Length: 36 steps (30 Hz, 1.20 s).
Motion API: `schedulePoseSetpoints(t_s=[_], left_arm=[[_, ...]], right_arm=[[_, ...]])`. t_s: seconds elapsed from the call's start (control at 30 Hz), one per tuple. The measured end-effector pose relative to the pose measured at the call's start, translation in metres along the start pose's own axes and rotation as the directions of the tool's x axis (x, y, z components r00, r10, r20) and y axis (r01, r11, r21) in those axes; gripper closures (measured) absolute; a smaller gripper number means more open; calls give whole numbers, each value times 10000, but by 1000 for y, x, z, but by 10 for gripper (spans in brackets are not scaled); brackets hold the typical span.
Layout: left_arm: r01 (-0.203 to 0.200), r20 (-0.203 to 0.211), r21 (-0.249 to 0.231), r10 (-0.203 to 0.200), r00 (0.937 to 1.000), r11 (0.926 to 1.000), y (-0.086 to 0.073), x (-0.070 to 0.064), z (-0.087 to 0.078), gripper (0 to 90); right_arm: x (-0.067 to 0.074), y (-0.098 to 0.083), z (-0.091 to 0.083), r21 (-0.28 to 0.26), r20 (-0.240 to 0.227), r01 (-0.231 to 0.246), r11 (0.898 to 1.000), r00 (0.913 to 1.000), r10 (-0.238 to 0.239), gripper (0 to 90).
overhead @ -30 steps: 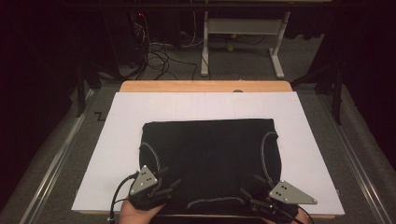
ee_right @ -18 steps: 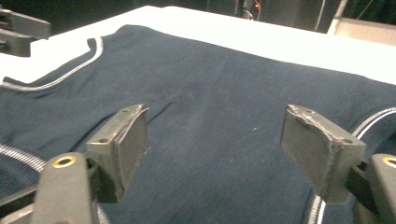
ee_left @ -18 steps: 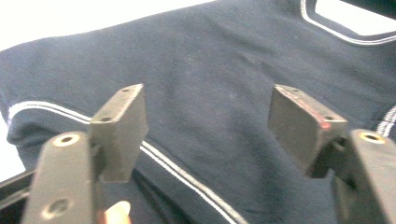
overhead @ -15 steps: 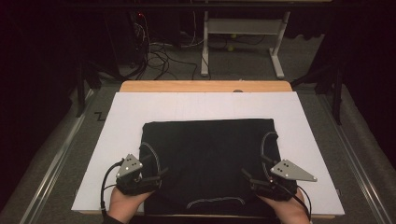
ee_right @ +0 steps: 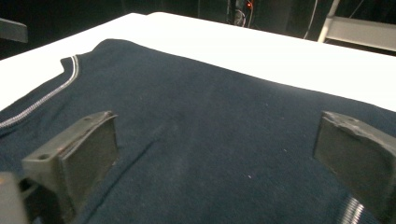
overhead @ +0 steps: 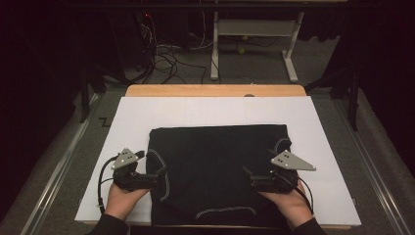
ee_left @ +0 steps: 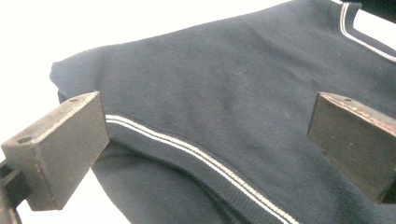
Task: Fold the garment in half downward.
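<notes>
A folded dark navy garment (overhead: 215,171) with white striped trim (ee_left: 187,149) lies flat on the white sheet (overhead: 215,110). My left gripper (overhead: 155,177) sits at the garment's left edge, pointing inward. Its jaws have just been opening and now stand wide over the trimmed cloth (ee_left: 233,93), pressing on nothing. My right gripper (overhead: 247,177) rests over the garment's right part, pointing inward too. Its jaws have also just been opening, and plain navy cloth (ee_right: 210,130) lies below the gap, ungripped. A hand holds each gripper from the near side.
The white sheet covers a wooden table whose far edge (overhead: 215,90) shows. Bare sheet lies left, right and beyond the garment. Metal rails (overhead: 58,171) run along both sides. On the floor behind are cables (overhead: 166,54) and a white desk frame (overhead: 254,29).
Both grippers have moved away from the near edge, the left one also outward to the garment's left side. Both pairs of jaws have opened. The garment lies still.
</notes>
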<state>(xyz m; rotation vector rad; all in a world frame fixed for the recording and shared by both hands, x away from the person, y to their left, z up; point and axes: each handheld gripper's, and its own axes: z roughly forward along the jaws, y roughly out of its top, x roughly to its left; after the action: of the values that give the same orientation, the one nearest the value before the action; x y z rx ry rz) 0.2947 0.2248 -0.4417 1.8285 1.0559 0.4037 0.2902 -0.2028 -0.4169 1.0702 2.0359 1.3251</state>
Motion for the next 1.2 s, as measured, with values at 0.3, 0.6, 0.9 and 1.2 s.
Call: schedulePoseSetpoints(t_s=[0.3, 0.6, 0.9, 1.2], left_arm=[[508, -285, -429, -520, 9982, 9978, 4, 19, -9, 0], [679, -381, -420, -695, 9969, 9968, 22, 35, -9, 0], [450, -210, -287, -456, 9987, 9986, 41, 39, 0, 0], [541, -106, -474, -547, 9984, 9974, 66, 46, 2, 0]], right_arm=[[4, 2, 7, -132, -24, 113, 9998, 9999, -113, 0], [28, 6, 20, -7, -667, 391, 9992, 9970, -391, 0], [53, 13, 37, -34, -1108, 657, 9978, 9917, -657, 0], [82, 18, 51, 54, -1606, 1038, 9946, 9818, -1016, 0]])
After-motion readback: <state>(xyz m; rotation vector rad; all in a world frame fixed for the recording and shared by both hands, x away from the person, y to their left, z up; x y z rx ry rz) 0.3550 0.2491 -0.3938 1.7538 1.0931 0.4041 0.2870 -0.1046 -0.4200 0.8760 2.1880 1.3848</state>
